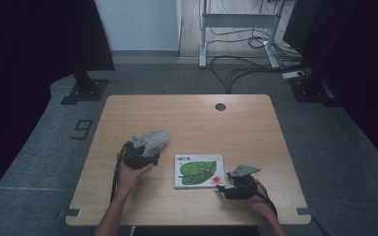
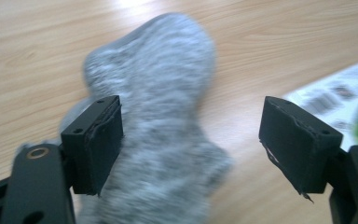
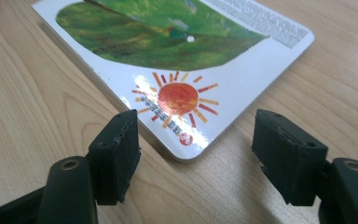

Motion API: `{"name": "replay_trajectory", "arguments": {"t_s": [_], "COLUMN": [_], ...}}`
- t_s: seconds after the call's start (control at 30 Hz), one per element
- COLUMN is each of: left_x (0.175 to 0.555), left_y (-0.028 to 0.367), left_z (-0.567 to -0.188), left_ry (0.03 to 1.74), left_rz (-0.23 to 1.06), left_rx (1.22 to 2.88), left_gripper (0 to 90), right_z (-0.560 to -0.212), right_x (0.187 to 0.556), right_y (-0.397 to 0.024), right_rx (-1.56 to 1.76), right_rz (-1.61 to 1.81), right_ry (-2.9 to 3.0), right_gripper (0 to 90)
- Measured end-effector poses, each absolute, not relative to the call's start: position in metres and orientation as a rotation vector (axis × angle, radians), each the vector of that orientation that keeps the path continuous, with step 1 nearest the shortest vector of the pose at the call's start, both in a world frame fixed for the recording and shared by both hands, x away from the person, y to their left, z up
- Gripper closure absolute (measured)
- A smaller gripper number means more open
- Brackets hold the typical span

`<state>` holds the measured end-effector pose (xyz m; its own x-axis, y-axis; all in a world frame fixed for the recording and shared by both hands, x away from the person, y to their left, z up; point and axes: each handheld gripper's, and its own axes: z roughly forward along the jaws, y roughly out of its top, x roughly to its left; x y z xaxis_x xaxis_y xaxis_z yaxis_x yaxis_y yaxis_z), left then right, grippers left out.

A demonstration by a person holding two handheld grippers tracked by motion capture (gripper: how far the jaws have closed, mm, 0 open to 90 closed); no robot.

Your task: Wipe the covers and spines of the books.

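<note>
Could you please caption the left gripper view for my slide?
Open left claw around a grey sock lying on the wooden table.

A lab: floor cables (image 1: 246, 69), black curtains (image 1: 34, 44).

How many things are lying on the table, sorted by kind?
Grey sock: 1
Picture book with a green leaf and a red sun: 1
Total: 2 things on the wooden table
</note>
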<state>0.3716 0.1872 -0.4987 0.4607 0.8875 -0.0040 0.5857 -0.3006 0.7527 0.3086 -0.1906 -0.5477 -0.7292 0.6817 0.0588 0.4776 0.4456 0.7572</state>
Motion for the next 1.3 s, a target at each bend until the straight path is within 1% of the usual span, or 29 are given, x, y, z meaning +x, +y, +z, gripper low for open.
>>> {"name": "replay_trajectory", "arguments": {"t_s": [0.2,0.43,0.63,0.8,1.07,1.3], "left_x": [0.356,0.34,0.328,0.319,0.305,0.294], "left_y": [0.177,0.173,0.168,0.167,0.173,0.179], "left_z": [-0.495,-0.498,-0.503,-0.506,-0.512,-0.517], "left_ry": [1.148,1.103,1.043,0.999,0.994,0.997], "left_rz": [0.511,0.48,0.445,0.44,0.41,0.406], "left_rx": [2.019,1.973,2.003,2.039,2.052,2.061], "left_gripper": [21.3,22.8,22.8,22.9,23.3,24.0], "right_z": [-0.543,-0.539,-0.536,-0.535,-0.538,-0.545], "right_x": [0.307,0.305,0.302,0.3,0.294,0.28], "right_y": [-0.194,-0.199,-0.204,-0.208,-0.22,-0.237], "right_rx": [1.007,1.01,1.019,1.033,1.074,1.12], "right_rz": [1.202,1.248,1.277,1.285,1.295,1.281], "right_ry": [2.403,2.338,2.28,2.25,2.213,2.177], "right_gripper": [30.8,30.5,30.1,29.7,29.4,29.4]}}
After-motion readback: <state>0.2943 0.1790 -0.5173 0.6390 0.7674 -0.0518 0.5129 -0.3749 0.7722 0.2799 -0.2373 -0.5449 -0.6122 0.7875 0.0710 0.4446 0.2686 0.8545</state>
